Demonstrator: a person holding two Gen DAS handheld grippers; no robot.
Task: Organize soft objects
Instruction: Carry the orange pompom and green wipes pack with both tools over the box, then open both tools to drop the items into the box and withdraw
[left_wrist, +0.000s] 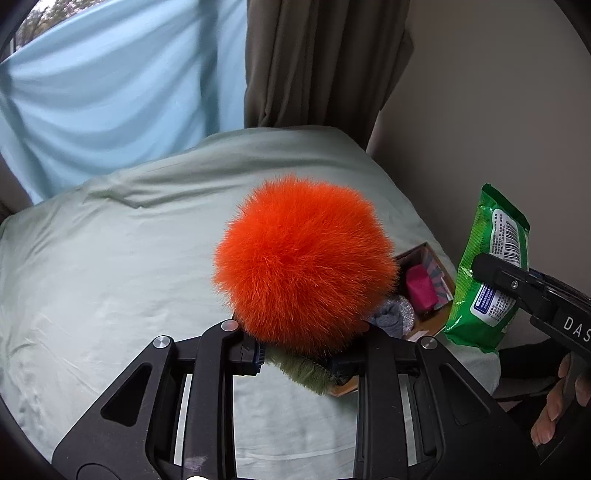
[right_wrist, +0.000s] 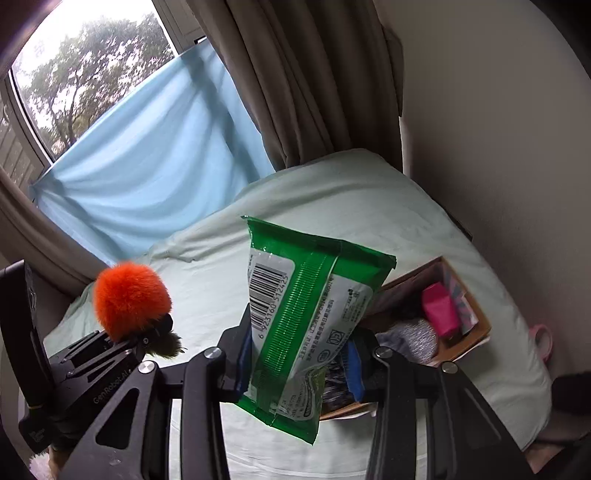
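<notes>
A fluffy orange pom-pom toy with an olive-green furry base is lifted above the bed, and my left gripper is shut on that base. The same toy appears at the left of the right wrist view, held in the left gripper. My right gripper is shut on a green pack of wet wipes, held upright in the air. That pack shows at the right of the left wrist view, clamped by the right gripper.
A brown cardboard box lies on the pale green bed near the wall, holding a pink item, a grey knitted piece and patterned cloth. A blue sheet and brown curtains hang behind. A pink thing lies by the bed's edge.
</notes>
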